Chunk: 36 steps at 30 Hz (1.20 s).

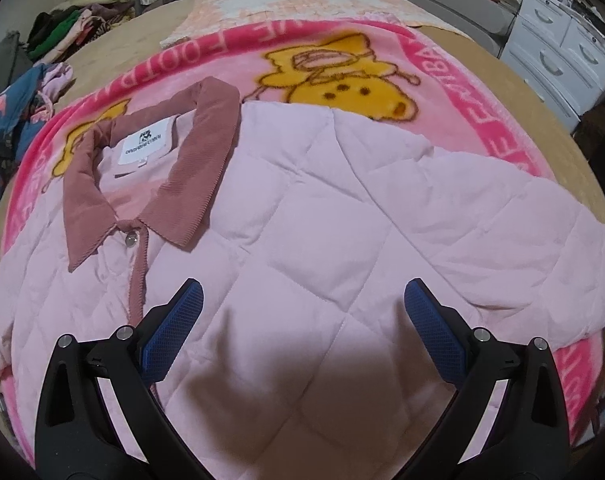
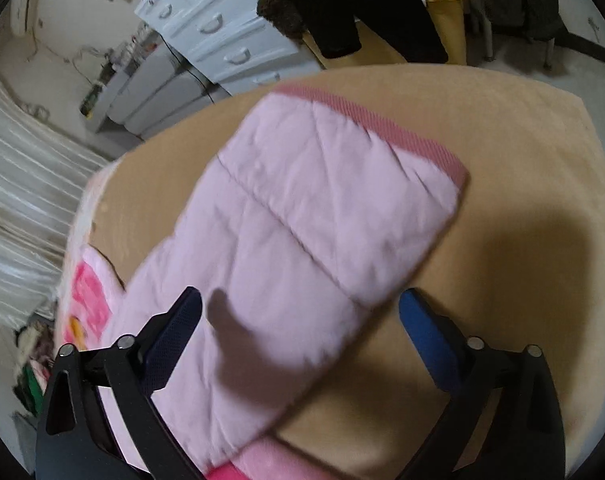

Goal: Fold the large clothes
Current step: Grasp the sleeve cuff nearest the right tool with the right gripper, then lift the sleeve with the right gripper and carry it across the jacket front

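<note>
A pale pink quilted jacket [image 1: 322, 208] with a dusty-rose corduroy collar [image 1: 206, 168] lies face up and buttoned on a pink cartoon blanket [image 1: 342, 64] on the bed. My left gripper [image 1: 302, 300] is open and empty, hovering over the jacket's chest. In the right wrist view the jacket's sleeve [image 2: 302, 220] lies stretched out over the tan bedsheet [image 2: 522, 140], ending in a rose cuff [image 2: 382, 120]. My right gripper [image 2: 298, 304] is open and empty just above the sleeve, its jaws straddling it.
Piles of clothes [image 1: 70, 32] lie at the bed's far left. A white chest of drawers [image 1: 562, 60] stands right of the bed; it also shows in the right wrist view [image 2: 222, 32]. Dark garments [image 2: 362, 8] hang past the bed's corner.
</note>
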### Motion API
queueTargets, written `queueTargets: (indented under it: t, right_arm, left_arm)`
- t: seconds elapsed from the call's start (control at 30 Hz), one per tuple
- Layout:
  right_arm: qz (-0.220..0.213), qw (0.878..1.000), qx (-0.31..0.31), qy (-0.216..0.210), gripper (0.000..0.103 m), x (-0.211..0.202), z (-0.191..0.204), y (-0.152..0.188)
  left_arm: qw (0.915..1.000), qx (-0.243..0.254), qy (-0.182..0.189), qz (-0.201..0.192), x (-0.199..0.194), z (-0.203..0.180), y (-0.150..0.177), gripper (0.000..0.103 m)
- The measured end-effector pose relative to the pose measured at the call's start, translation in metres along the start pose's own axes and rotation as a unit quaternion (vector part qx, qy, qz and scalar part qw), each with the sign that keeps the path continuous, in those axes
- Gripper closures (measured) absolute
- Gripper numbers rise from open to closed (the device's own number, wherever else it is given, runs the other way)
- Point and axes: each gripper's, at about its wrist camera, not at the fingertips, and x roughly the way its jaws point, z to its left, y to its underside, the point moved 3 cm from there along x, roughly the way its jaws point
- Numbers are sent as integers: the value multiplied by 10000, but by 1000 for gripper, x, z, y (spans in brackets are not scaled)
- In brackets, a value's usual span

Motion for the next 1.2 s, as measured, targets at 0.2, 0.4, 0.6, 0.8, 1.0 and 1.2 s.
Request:
queueTargets:
  t: [0.2,0.4,0.6,0.8,1.0,1.2]
  right_arm:
    - [-397,9956,-674,-522,73,-27,25,-17]
    - [-769,9790,-1602,-997,80,-85,83,-16]
    - [-1074,9571,-2370,-1273,81,-142,147,1]
    - [-1359,9282,-3075,-1592,83,-193,216,37]
    - [-1619,8914,-3783,-1901,84,-228,292,95]
    - [-1571,8696,-4155,-2155,85,-247,347,154]
  left_arm:
    - [9997,-37,-50,-240,-32,13,-6,9]
    - [9985,-143,53,-522,-70,29,-4,9]
    - [9969,-202,80,-758,-109,54,-3,9]
    - [9943,-443,17,-966,-140,100,0,9]
    - [9923,-394,-121,-1172,-158,143,9,9]
    - [9902,-566,14,-1279,-164,191,16,9]
